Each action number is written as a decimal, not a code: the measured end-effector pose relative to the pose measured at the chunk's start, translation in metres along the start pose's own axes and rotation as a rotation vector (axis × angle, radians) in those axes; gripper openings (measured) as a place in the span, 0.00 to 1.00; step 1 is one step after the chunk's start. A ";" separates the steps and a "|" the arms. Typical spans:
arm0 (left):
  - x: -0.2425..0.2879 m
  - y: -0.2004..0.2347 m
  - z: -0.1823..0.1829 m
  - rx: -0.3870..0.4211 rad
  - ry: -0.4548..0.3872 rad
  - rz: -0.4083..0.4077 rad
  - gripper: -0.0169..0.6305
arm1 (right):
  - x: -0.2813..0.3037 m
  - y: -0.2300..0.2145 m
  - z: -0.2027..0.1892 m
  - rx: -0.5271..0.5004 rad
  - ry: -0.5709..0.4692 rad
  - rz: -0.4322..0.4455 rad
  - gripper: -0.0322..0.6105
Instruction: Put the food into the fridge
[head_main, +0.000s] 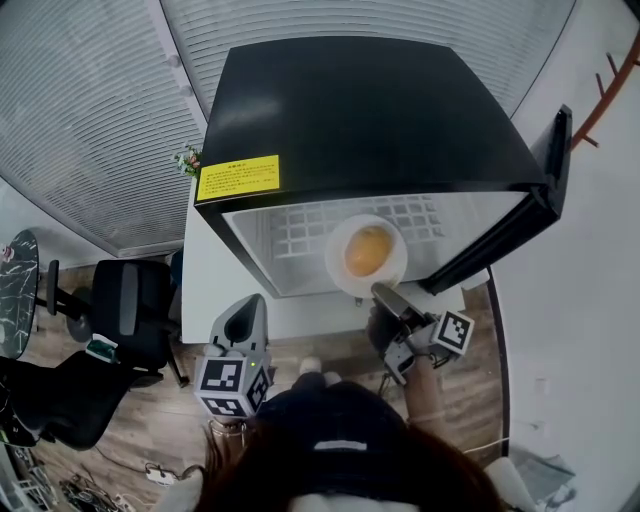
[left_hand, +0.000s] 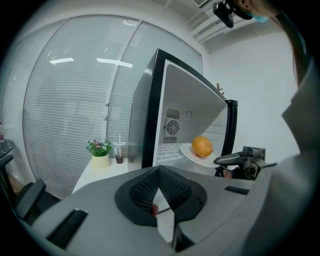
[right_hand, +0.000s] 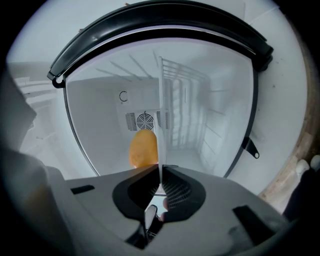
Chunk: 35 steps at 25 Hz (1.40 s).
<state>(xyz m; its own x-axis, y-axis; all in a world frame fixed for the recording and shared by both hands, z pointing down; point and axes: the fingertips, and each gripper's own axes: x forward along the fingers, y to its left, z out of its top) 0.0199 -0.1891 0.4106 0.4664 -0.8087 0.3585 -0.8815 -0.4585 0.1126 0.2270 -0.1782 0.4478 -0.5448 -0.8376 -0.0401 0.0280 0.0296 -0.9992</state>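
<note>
At seven o'clock in the head view, the left gripper (left_hand: 159, 170) hangs in front of the fridge (head_main: 370, 110), jaws pressed together on nothing. Centre frame, the orange (head_main: 367, 250) rides its white plate (head_main: 392, 240) over the wire shelf (head_main: 300, 235), just inside the opening, with the right gripper (head_main: 383, 292) clamped on the plate's rim at five o'clock. Nearly home, I'd say: setting down, letting go and closing the door (head_main: 545, 190) at three o'clock remain.

Orange (head_main: 367, 250) on plate (head_main: 340, 276), in the open fridge's (head_main: 360, 110) mouth (potted plant (head_main: 187, 158) left of the fridge)
</note>
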 end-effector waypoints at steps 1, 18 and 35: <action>0.001 0.001 0.000 -0.002 0.001 0.001 0.03 | 0.001 0.000 0.001 0.000 -0.003 -0.002 0.07; 0.007 0.013 -0.001 -0.015 0.005 0.014 0.03 | 0.025 0.005 0.024 0.023 -0.084 -0.051 0.07; 0.010 0.018 -0.007 -0.036 0.009 0.017 0.03 | 0.046 0.009 0.042 0.083 -0.140 -0.076 0.09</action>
<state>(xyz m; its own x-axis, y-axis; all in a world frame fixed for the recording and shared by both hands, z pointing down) 0.0089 -0.2032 0.4224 0.4509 -0.8126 0.3692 -0.8914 -0.4312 0.1395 0.2378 -0.2395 0.4369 -0.4264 -0.9035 0.0430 0.0637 -0.0774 -0.9950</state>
